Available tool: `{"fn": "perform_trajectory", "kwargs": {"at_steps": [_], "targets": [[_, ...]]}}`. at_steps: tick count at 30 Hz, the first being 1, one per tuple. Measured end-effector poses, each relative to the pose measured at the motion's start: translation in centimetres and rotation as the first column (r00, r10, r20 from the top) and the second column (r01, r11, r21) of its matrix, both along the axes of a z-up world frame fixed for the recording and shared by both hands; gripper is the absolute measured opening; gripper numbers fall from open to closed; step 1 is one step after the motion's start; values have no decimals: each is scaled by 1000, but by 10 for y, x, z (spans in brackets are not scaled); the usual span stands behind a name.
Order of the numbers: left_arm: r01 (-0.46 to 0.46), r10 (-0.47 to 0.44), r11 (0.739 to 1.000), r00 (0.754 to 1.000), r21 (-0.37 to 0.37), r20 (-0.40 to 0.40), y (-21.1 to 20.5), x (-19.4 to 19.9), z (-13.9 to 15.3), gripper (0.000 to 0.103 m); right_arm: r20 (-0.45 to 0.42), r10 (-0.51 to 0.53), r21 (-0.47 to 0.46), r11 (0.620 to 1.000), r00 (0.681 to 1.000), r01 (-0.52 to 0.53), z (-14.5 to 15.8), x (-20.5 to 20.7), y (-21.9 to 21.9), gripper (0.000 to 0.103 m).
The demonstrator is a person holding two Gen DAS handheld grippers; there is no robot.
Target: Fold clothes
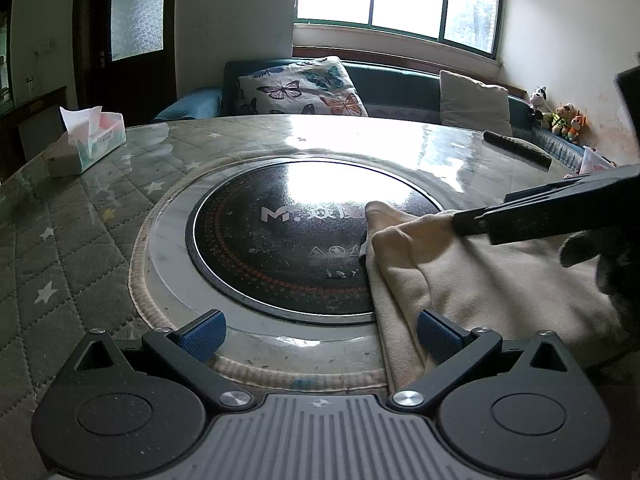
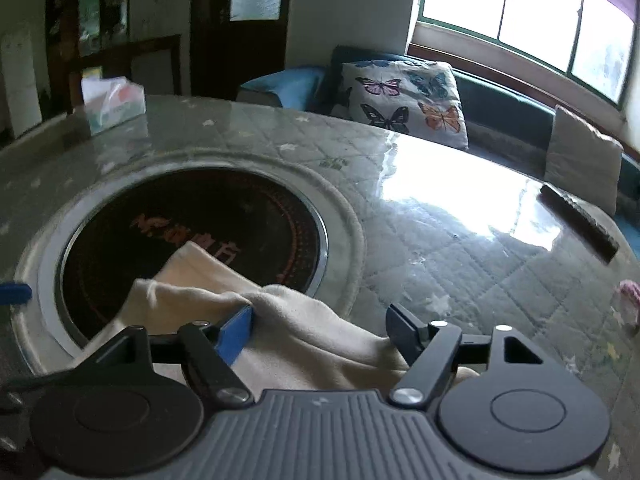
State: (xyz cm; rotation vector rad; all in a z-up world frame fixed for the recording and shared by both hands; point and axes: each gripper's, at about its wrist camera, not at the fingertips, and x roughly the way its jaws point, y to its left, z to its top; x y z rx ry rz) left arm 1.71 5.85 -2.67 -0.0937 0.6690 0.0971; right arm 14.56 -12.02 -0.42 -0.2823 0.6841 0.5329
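Note:
A cream garment (image 1: pixel 480 276) lies bunched on the round table, its left corner draped over the black hob (image 1: pixel 280 240). My left gripper (image 1: pixel 320 336) is open low over the hob's near rim, and its right blue pad (image 1: pixel 438 336) sits at the garment's left edge. My right gripper (image 1: pixel 466 222) comes in from the right over the garment. In the right wrist view the right gripper (image 2: pixel 320 334) is open, with a raised fold of the garment (image 2: pixel 304 332) lying between its fingers. A blue pad of the left gripper (image 2: pixel 16 294) shows at the far left.
A tissue box (image 1: pixel 90 140) stands at the table's far left. A dark flat bar (image 1: pixel 518 148) lies near the far right edge of the quilted tabletop (image 1: pixel 80 248). Behind the table is a sofa with a butterfly cushion (image 1: pixel 300 88) and plush toys (image 1: pixel 560 116).

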Motion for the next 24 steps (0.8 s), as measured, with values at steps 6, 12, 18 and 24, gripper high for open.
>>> {"fn": "perform_trajectory", "kwargs": {"at_steps": [6, 12, 18, 24], "targets": [[0, 0, 1000, 1000, 0, 0, 0, 0, 0, 103, 45, 22, -8, 1000, 999, -21, 8, -21, -5, 74], [0, 0, 1000, 1000, 0, 0, 0, 0, 0, 103, 71, 88, -54, 995, 994, -84, 7, -59, -15, 75], [0, 0, 1000, 1000, 0, 0, 0, 0, 0, 103, 123, 112, -61, 993, 986, -105, 9, -89, -19, 76], [0, 0, 1000, 1000, 0, 0, 0, 0, 0, 103, 121, 126, -55, 991, 985, -120, 2, -107, -19, 77]]}}
